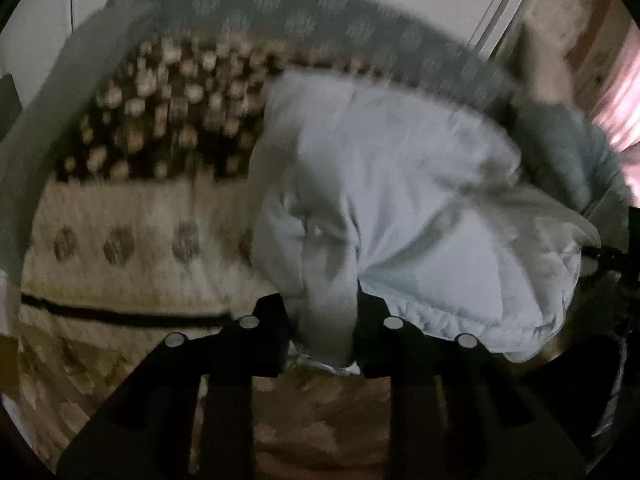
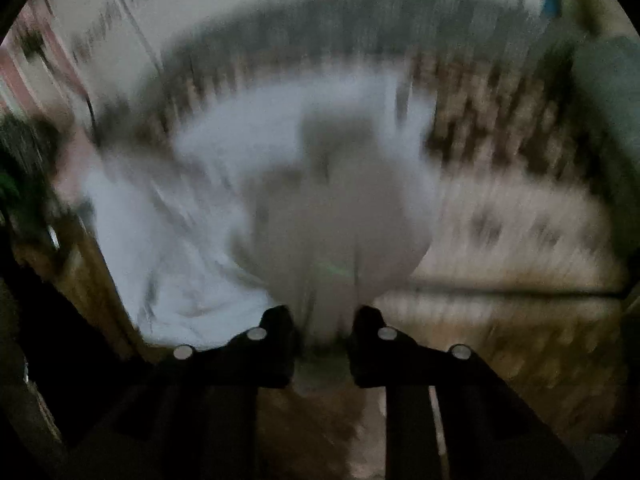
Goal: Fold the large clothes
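A large pale blue-white garment lies bunched on a patterned bedcover. My left gripper is shut on a folded band of the garment, which hangs between its black fingers. In the right wrist view, which is heavily blurred, the same garment spreads to the left. My right gripper is shut on a grey-looking bunch of the garment held between its fingers.
The bedcover has a cream band with brown dots, a dark checked band and a grey dotted band toward the wall. A grey pillow lies at the right. A wooden bed edge runs down the left of the right wrist view.
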Tool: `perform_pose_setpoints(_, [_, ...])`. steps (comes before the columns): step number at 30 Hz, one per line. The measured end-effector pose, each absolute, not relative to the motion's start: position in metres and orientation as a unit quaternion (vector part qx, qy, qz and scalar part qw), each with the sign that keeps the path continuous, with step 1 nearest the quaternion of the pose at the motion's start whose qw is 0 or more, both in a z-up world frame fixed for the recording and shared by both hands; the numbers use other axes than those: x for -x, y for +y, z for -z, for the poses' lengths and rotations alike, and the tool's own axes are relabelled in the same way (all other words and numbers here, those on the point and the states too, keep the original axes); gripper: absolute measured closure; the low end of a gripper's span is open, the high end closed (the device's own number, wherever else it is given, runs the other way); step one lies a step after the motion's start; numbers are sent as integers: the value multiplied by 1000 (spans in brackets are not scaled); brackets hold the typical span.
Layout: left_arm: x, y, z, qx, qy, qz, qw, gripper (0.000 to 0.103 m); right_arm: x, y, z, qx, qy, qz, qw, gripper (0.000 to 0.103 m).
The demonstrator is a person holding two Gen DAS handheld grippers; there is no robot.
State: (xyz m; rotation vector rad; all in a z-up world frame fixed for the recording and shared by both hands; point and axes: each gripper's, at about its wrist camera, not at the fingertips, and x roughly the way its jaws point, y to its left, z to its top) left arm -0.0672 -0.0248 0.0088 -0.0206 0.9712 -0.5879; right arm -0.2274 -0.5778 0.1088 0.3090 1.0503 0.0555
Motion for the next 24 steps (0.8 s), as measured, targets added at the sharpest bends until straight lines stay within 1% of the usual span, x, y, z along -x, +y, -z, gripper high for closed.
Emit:
perform_pose_setpoints(2, [79, -8, -38, 22, 433, 288, 854, 85, 237, -574, -160, -155, 440, -27, 884, 85])
perform_pose_setpoints(4, [98, 12, -68, 40, 408, 296, 862, 85, 242, -563, -187, -156, 407, -36, 899, 86])
perform_pose_setpoints(8, [126, 47, -105, 52, 378, 304, 873, 85, 249, -553, -214, -170, 360, -61, 915, 87])
perform_pose_setpoints(10, [129, 60, -111, 59, 381, 307, 870, 85, 250, -550, -211, -185, 346, -65, 918, 87])
perform_pose_setpoints(12, [122, 59, -105, 70, 390, 313, 863, 85, 232, -551, -205, -196, 340, -59, 918, 87])
perform_pose_setpoints(15, [74, 36, -88, 89, 400, 300, 861, 86, 207, -560, -183, -236, 330, -47, 913, 88])
perform_pose_setpoints(16, [52, 15, -78, 103, 402, 297, 860, 86, 195, -567, -174, -260, 321, -38, 910, 89])
perform_pose_setpoints(19, [-6, -3, -67, 179, 403, 283, 852, 87, 158, -593, -147, -304, 302, 6, 903, 90])
perform_pose_setpoints(21, [-42, -11, -63, 205, 395, 262, 857, 87, 130, -618, -126, -337, 296, 42, 893, 91])
perform_pose_setpoints(24, [-97, -15, -38, 254, 404, 242, 845, 86, 97, -650, -96, -362, 307, 83, 876, 91])
